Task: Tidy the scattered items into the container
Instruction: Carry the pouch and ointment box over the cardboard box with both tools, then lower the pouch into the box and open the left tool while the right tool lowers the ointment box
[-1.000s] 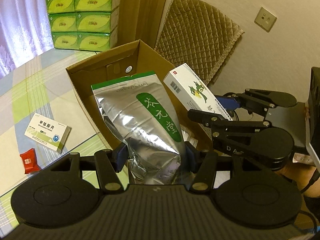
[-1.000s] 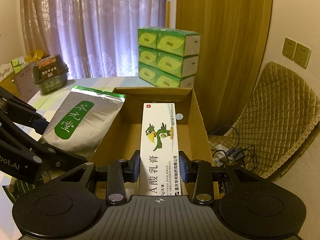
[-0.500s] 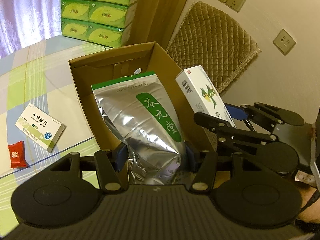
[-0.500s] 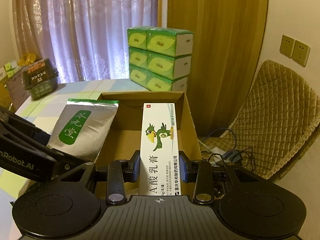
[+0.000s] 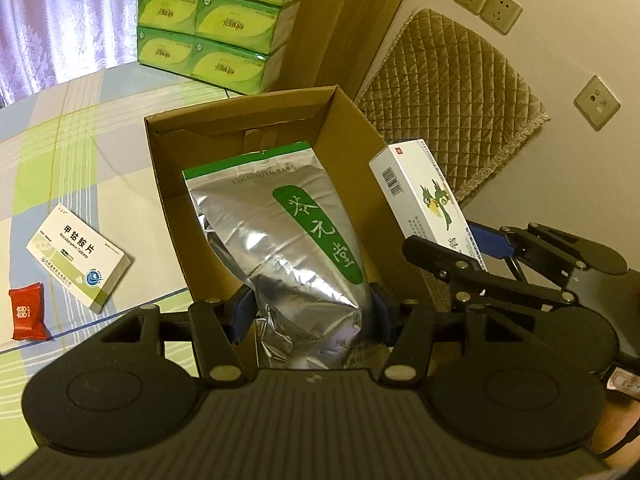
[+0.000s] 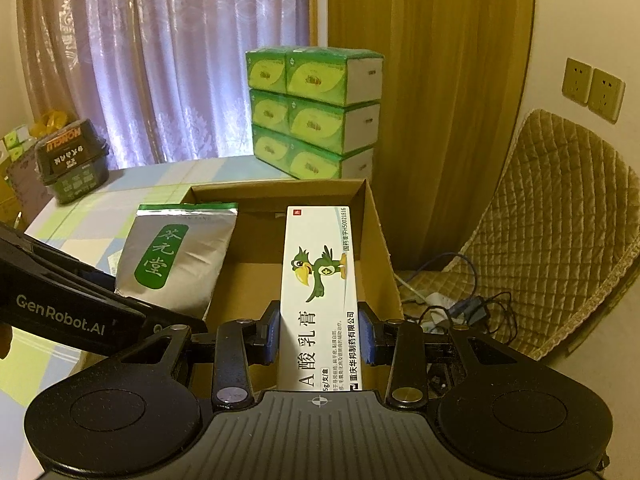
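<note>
The left hand-held gripper (image 5: 310, 316) grasps a silver foil pouch (image 5: 276, 236) above the open cardboard box (image 5: 168, 184); the right hand-held gripper (image 6: 319, 338) clamps a white ointment carton (image 6: 320, 296) over the box's right side.

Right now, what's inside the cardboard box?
The visible floor and walls of the cardboard box look bare. The foil pouch and ointment carton, both held by grippers, hide the rest.
</note>
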A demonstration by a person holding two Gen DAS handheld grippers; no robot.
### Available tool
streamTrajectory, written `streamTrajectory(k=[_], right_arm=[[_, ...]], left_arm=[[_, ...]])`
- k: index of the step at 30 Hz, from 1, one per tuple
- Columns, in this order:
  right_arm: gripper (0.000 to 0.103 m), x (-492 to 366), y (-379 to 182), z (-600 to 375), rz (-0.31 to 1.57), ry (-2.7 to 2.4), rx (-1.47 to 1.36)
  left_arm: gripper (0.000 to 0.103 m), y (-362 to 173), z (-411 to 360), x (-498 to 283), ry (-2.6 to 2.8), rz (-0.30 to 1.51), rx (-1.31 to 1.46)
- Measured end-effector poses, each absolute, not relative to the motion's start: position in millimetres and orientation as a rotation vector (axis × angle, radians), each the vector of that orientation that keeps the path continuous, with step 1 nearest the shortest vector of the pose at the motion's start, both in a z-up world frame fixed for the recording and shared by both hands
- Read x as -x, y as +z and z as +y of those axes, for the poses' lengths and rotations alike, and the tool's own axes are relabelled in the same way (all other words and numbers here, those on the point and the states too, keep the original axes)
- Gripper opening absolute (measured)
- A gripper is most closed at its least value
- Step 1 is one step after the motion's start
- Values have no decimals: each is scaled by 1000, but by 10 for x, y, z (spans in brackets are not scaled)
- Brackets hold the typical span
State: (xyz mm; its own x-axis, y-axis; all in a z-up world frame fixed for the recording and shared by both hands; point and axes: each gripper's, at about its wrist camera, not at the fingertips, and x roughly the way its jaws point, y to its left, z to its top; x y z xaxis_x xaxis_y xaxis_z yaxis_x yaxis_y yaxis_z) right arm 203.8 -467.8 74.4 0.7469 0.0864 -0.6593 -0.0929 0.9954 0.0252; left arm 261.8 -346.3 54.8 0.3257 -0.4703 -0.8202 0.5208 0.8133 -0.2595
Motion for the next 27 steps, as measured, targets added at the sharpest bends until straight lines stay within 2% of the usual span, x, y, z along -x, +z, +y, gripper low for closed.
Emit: streamTrajectory(k=[27], right_arm=[[40,-2156,631,-4687,729,94,20]], left_arm=[[56,546,-3415,-2603,-578,946,-79]])
